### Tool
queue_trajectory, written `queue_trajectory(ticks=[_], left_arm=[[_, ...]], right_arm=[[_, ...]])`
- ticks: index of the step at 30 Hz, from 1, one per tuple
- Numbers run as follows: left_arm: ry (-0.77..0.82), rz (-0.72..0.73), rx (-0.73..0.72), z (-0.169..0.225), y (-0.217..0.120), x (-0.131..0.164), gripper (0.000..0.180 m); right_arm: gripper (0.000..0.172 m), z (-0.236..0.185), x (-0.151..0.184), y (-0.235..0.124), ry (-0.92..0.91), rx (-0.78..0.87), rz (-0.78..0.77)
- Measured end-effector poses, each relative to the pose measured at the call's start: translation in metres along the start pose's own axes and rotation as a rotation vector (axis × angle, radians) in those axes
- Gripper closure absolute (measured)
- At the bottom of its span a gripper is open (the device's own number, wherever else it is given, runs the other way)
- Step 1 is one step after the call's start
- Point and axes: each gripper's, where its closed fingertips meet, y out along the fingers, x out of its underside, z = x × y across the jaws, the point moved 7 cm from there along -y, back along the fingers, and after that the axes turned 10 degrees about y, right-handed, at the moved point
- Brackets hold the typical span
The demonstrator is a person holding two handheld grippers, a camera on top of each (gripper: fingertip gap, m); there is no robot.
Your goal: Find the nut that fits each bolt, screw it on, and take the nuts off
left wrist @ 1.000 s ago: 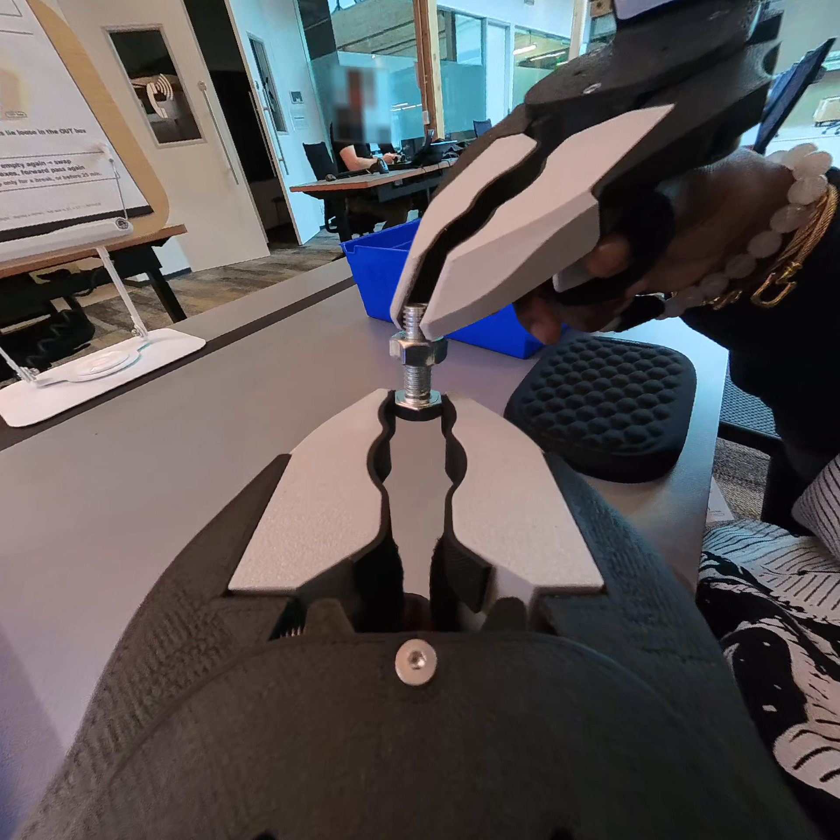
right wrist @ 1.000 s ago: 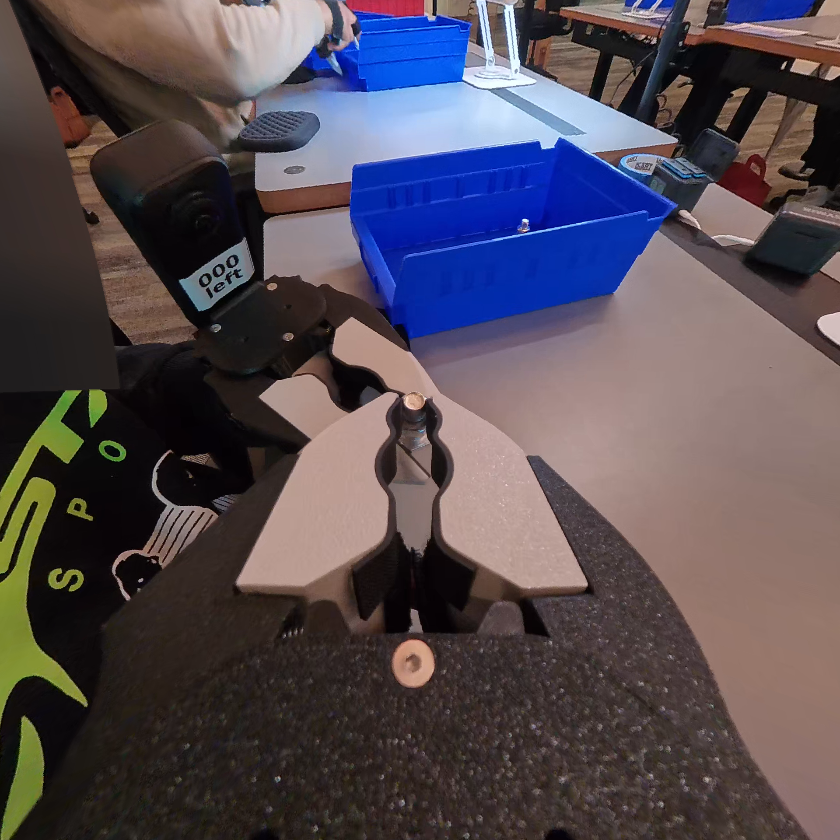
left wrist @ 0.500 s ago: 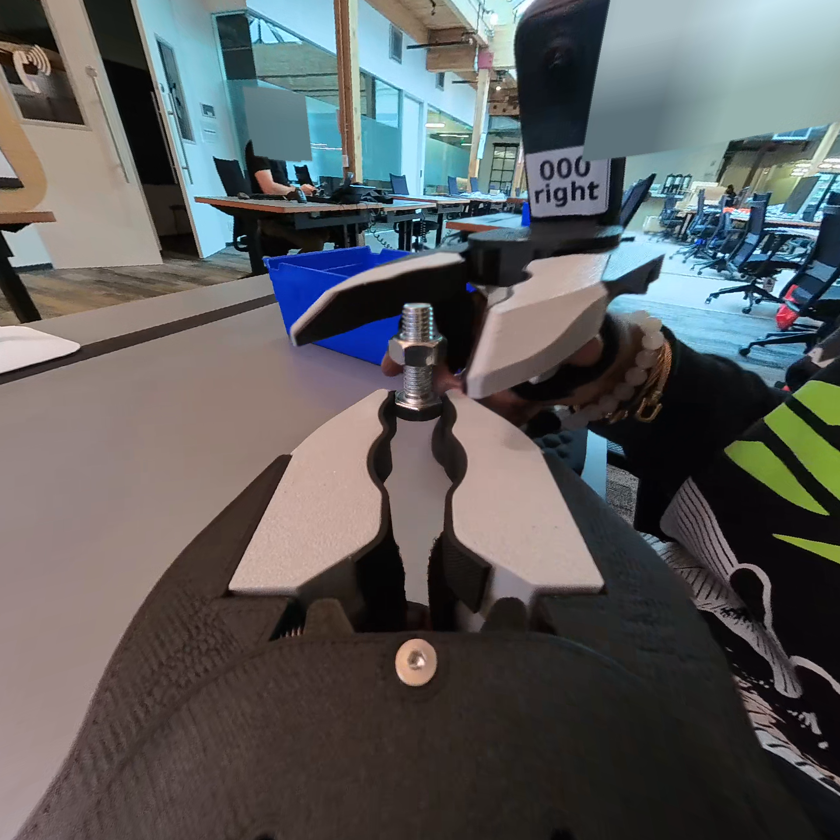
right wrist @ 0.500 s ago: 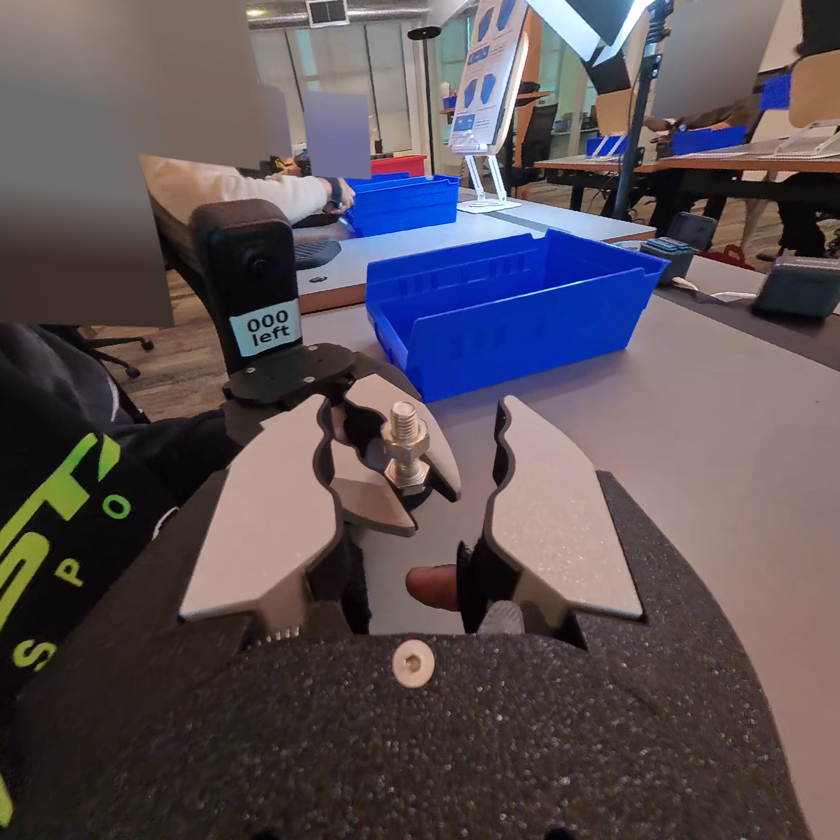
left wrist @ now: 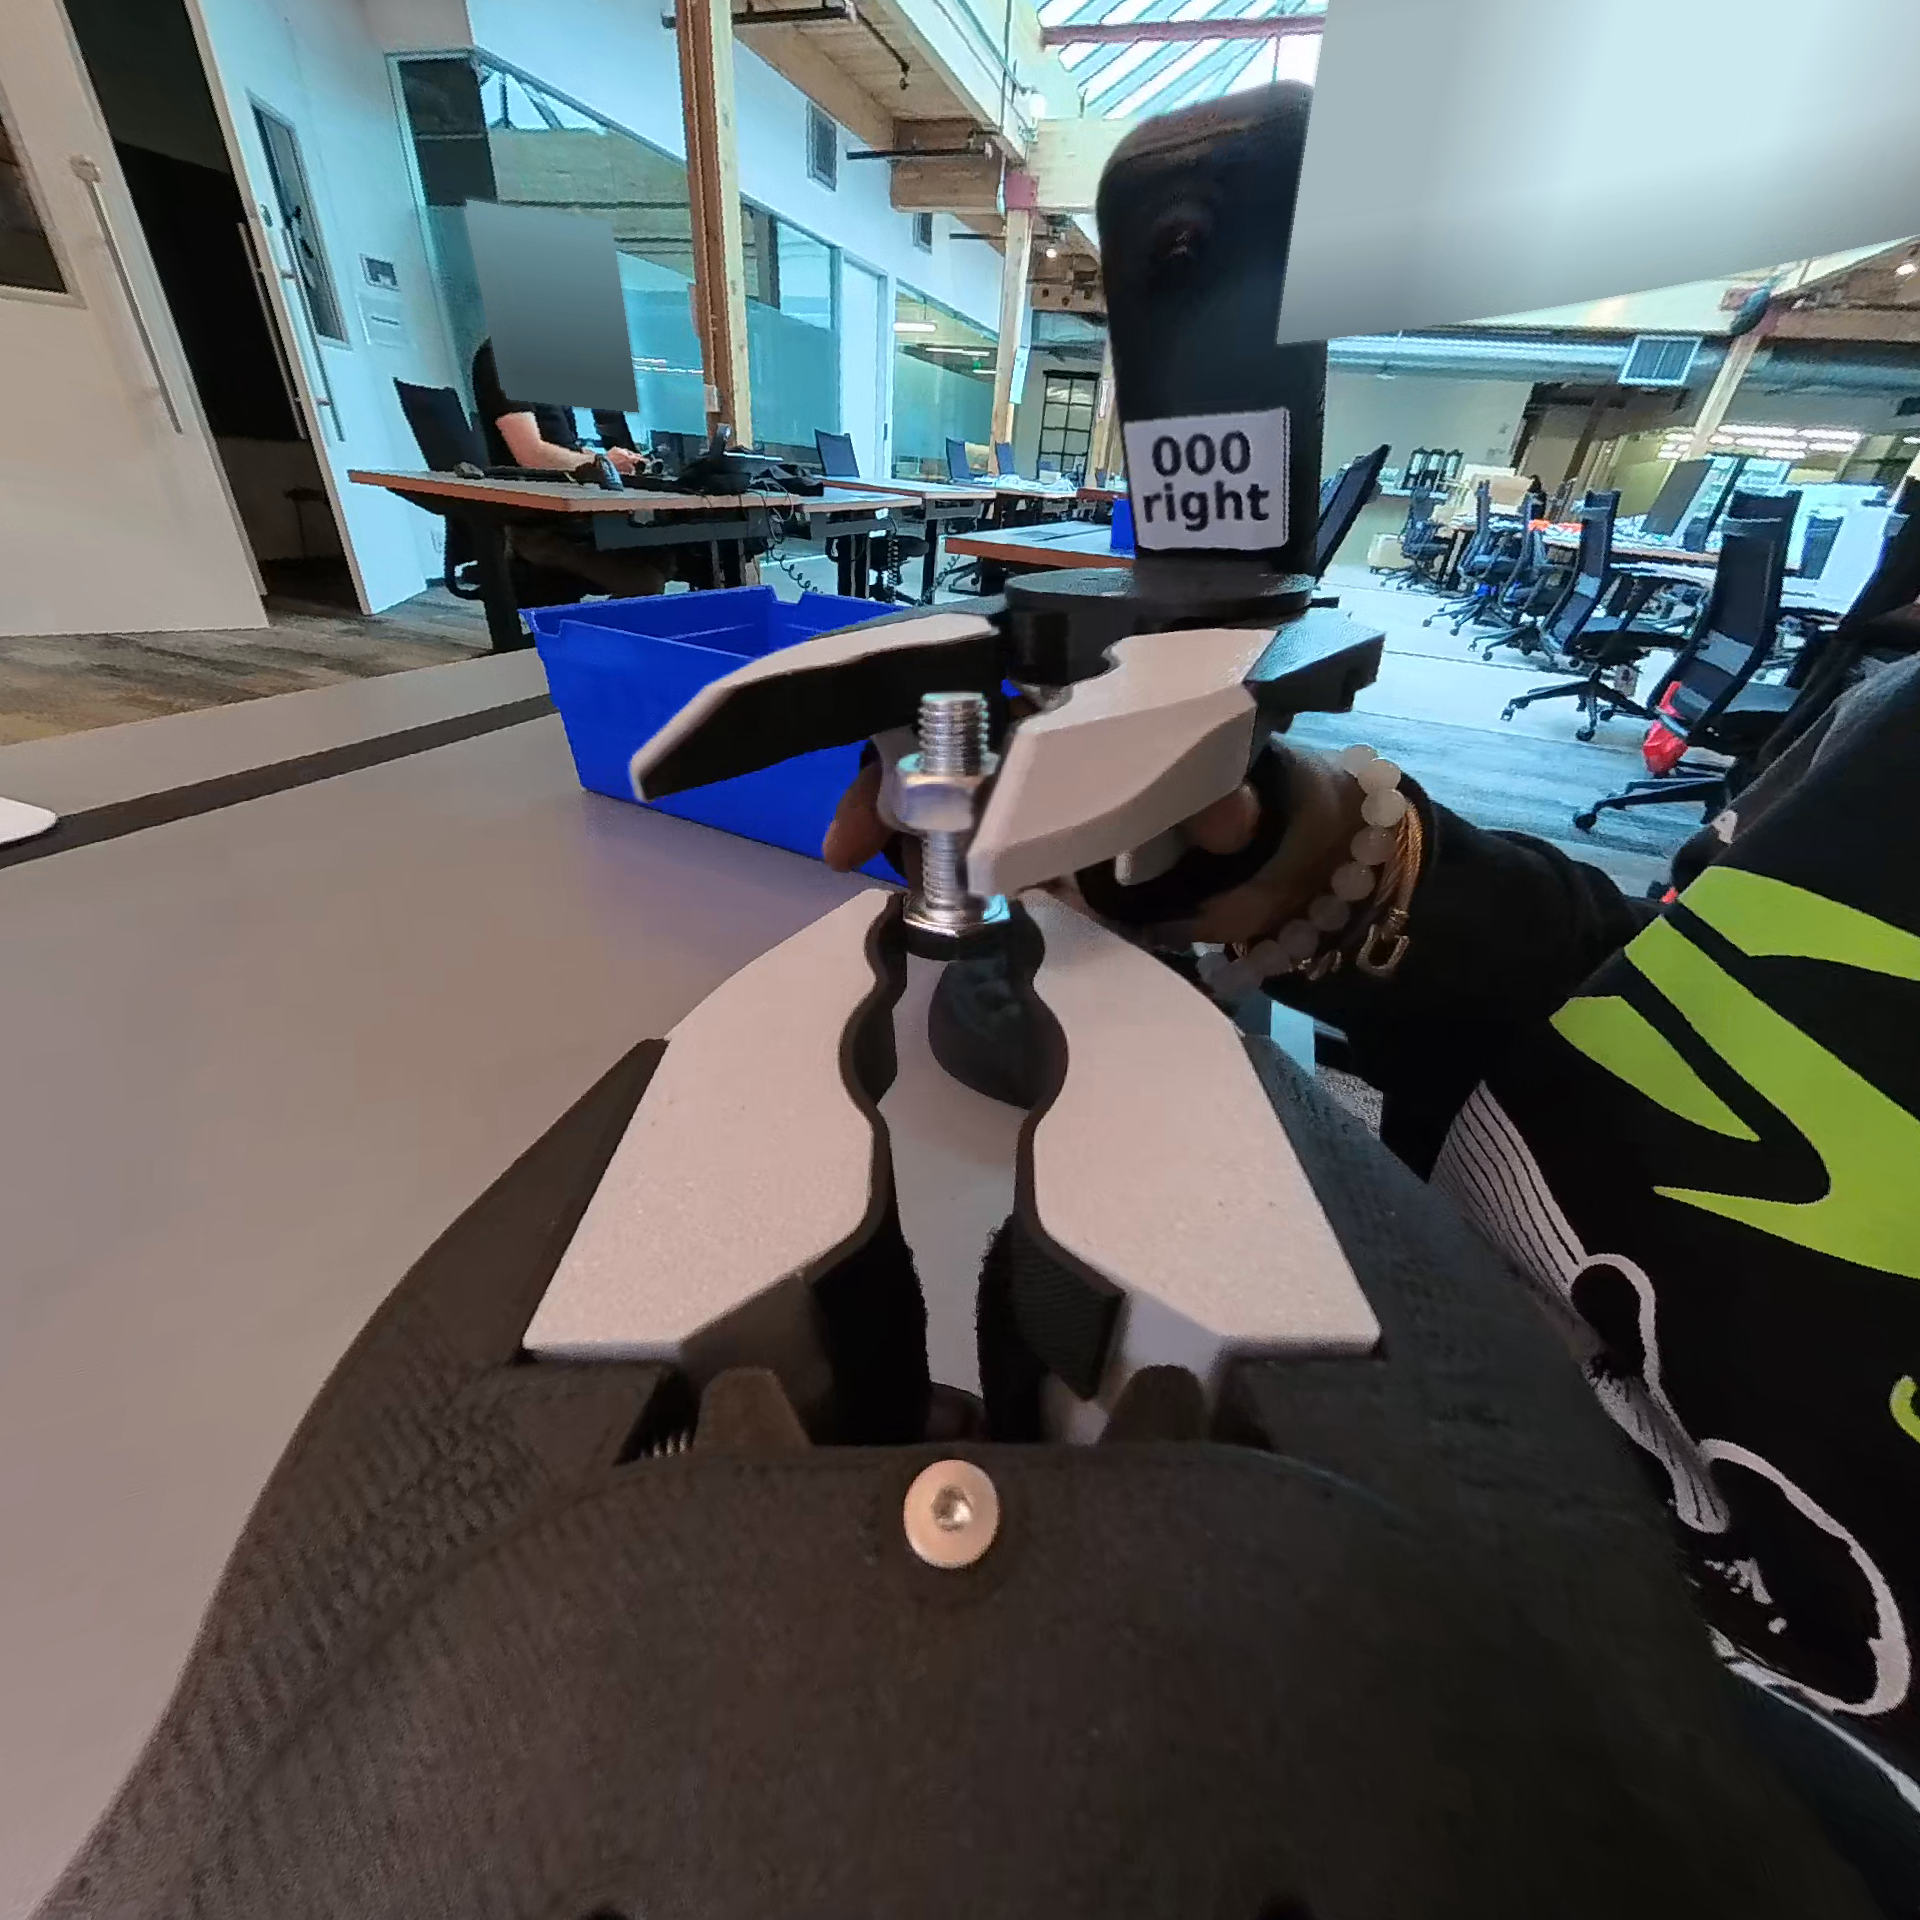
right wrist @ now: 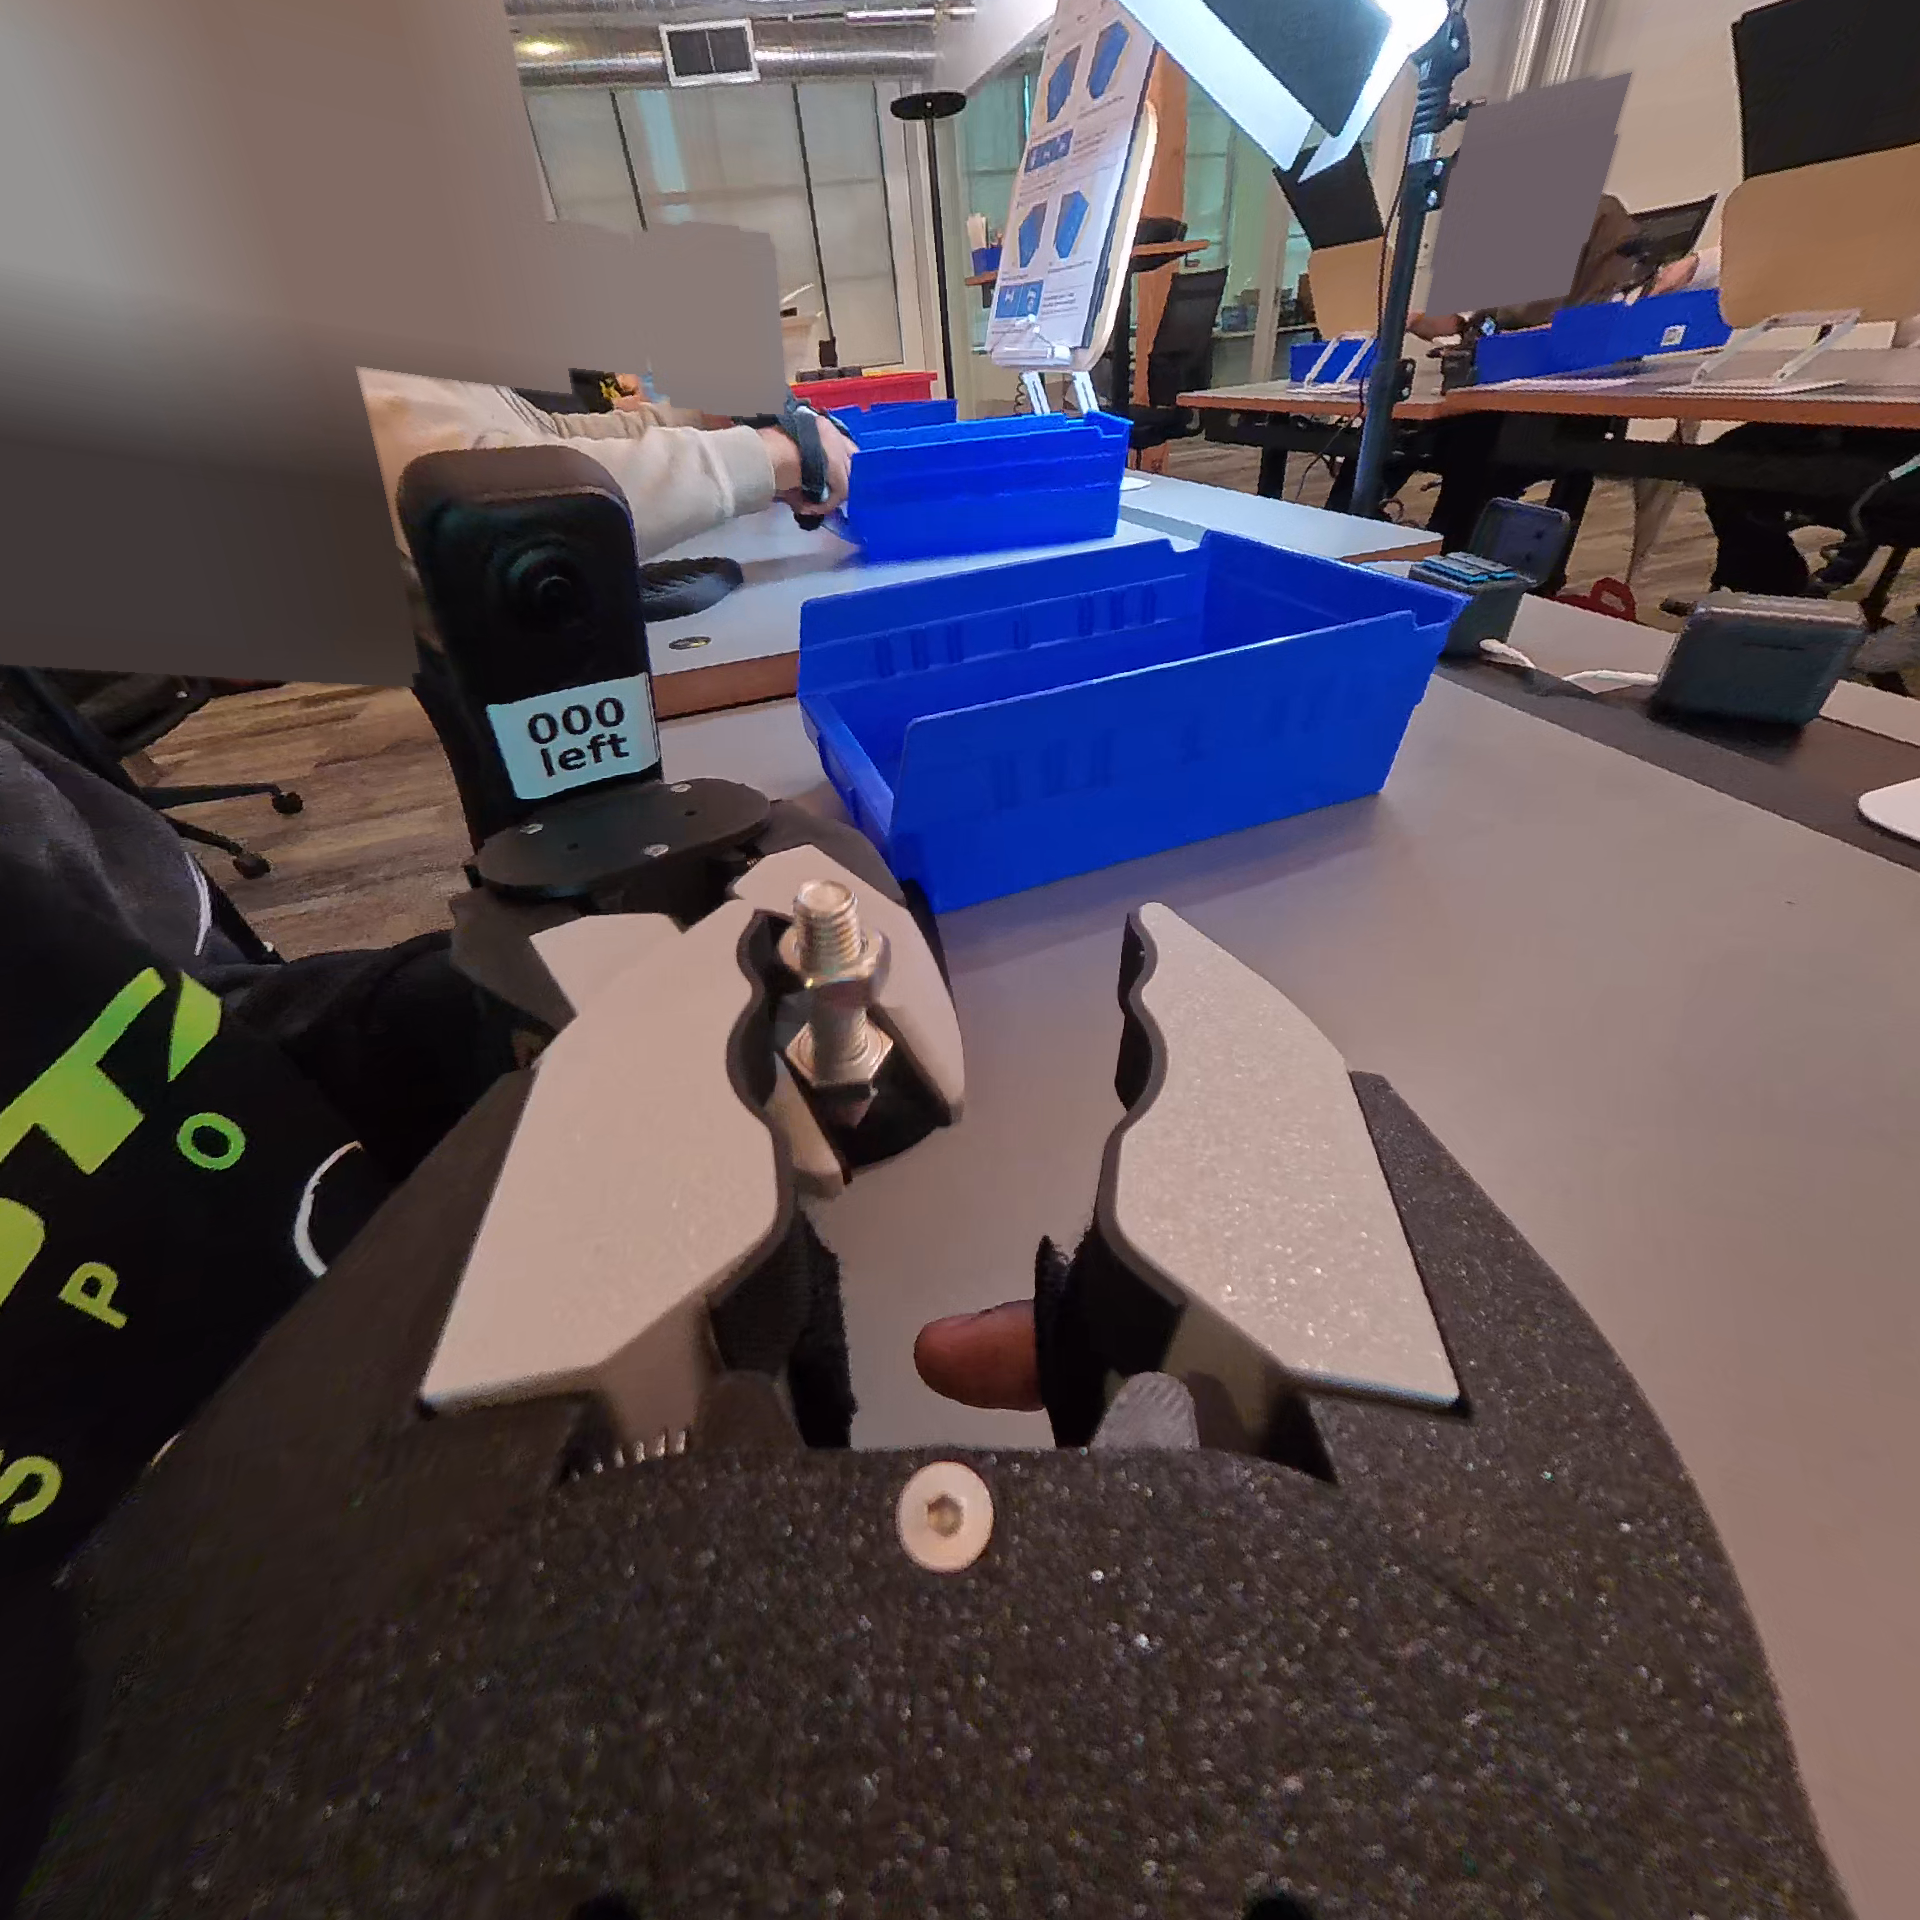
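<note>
My left gripper (left wrist: 954,920) is shut on the hexagonal head of a silver bolt (left wrist: 948,842) and holds it upright above the grey table (left wrist: 312,987). A silver nut (left wrist: 938,795) sits on the thread, a little below the bolt's tip. My right gripper (right wrist: 935,935) is open. Its fingers stand to either side of the nut: the left finger (right wrist: 665,1091) is close beside the nut (right wrist: 831,951), and the right finger (right wrist: 1236,1122) is well apart from it. In the right wrist view the left gripper (right wrist: 842,1091) grips the bolt (right wrist: 840,1023) by its head.
A blue bin (right wrist: 1143,748) stands on the table just beyond the grippers; it also shows in the left wrist view (left wrist: 665,686). A black padded rest (left wrist: 987,1029) lies under the bolt. Grey cases (right wrist: 1756,665) sit at the far right. Another person works at the neighbouring table with blue bins (right wrist: 977,478). The grippers' ends are close to 4 cm from one another.
My right gripper was shut over the bolt's top from above; it opened wide and swung down level, its fingers now flanking the nut. The left gripper kept its hold on the bolt head.
</note>
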Motion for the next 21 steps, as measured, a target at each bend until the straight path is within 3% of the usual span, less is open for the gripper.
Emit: queue_trajectory(ticks=[4, 7, 9, 11, 15, 21], left_arm=[[-0.007, 0.011, -0.005, -0.002, -0.003, -0.001, 0.162], [-0.011, 0.023, -0.003, -0.003, -0.006, -0.001, 0.162], [-0.008, 0.017, -0.01, -0.004, -0.007, -0.001, 0.162], [-0.008, 0.016, -0.01, -0.004, -0.007, -0.001, 0.162], [0.008, -0.004, -0.002, -0.002, -0.004, 0.001, 0.162], [0.031, -0.031, 0.013, 0.003, -0.001, 0.003, 0.162]], right_arm=[[0.112, 0.002, 0.0, -0.015, -0.005, -0.008, 0.028], [0.145, 0.011, 0.001, -0.03, 0.002, 0.055, 0.068], [0.148, 0.014, 0.002, -0.038, 0.01, 0.061, 0.083], [0.143, 0.01, 0.002, -0.039, 0.021, 0.023, 0.097], [0.112, -0.002, 0.005, -0.024, 0.007, -0.045, 0.071], [0.1, -0.009, 0.006, 0.005, -0.022, -0.053, 0.021]])
